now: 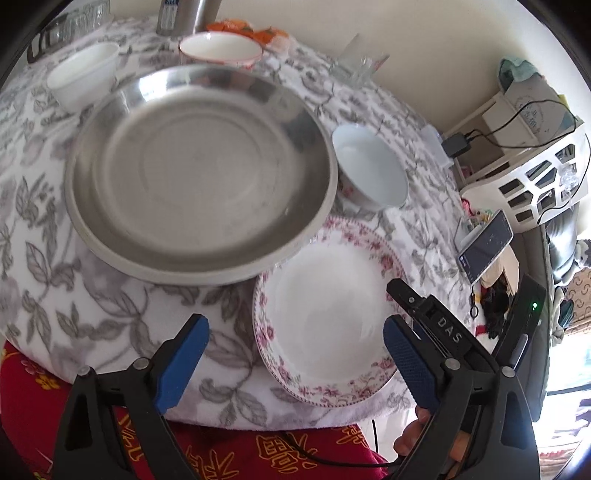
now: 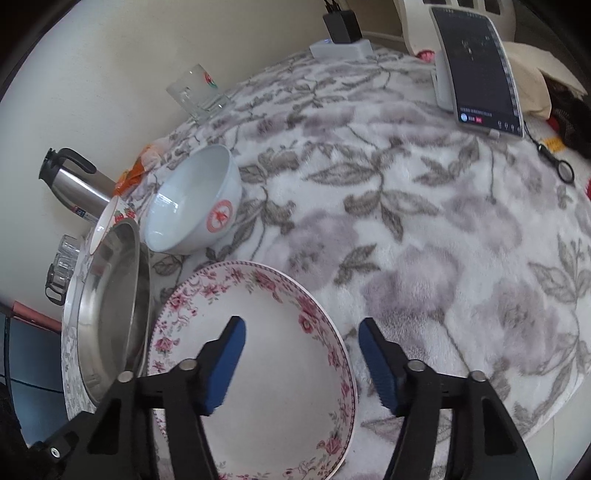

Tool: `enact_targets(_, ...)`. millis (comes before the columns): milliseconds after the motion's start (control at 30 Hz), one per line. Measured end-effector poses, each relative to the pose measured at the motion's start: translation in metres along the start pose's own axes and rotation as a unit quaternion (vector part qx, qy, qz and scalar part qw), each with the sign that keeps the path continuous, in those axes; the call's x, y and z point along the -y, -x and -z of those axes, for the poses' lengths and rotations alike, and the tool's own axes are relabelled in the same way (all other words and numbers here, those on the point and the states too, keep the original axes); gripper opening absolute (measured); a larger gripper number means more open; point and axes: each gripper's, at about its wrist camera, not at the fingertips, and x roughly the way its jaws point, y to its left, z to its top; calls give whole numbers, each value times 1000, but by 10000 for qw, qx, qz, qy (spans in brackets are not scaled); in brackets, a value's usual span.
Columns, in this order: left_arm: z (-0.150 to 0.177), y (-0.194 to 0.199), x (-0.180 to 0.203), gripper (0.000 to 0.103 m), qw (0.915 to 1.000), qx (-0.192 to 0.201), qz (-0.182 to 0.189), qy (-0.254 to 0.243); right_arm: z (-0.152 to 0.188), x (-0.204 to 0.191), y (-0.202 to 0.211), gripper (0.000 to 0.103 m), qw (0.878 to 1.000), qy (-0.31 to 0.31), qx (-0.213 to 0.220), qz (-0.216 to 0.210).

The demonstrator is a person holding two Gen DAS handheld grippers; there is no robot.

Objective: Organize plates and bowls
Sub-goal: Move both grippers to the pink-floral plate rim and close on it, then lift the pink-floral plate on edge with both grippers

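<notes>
steel and china crowd a leaf-printed tablecloth (image 2: pixel 424 221). in the left wrist view a wide steel basin (image 1: pixel 199 173) fills the centre, its lower right rim reaching over the upper edge of the floral plate (image 1: pixel 325 314) at lower centre-right. a white bowl (image 1: pixel 369 166) sits just beside the basin's right rim, above the plate. two more bowls (image 1: pixel 83 74) stand at the top left, behind the basin, near a steel flask (image 1: pixel 188 14).

the left gripper (image 1: pixel 295 362) hangs with its jaws spread wide and nothing between the blue pads (image 1: pixel 181 362); the plate's left rim lies between them in the frame, not touched. the table edge runs just below, with red cloth (image 1: pixel 258 450) under it.

in the right wrist view the right gripper (image 2: pixel 301 363) straddles the plate's right rim; its jaws stand apart, and neither pad visibly presses the plate. the basin tilts up at the left edge of the frame, touching the plate's left side. to the right of the plate the cloth lies bare across most of the frame, up to a propped phone (image 2: pixel 480 70) at the upper right and a glass (image 2: pixel 195 92) at the upper left.
</notes>
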Motion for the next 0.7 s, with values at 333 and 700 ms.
enact_targets(333, 1, -35, -13, 52, 9983, -432, -208, 346, 3, 9, -4, 30, 9997, -150, -135, 157)
enact_targets(700, -1, -60, -35, 14, 9940, -695, -208, 822, 4, 13, 0, 24, 9995, -226, -94, 202)
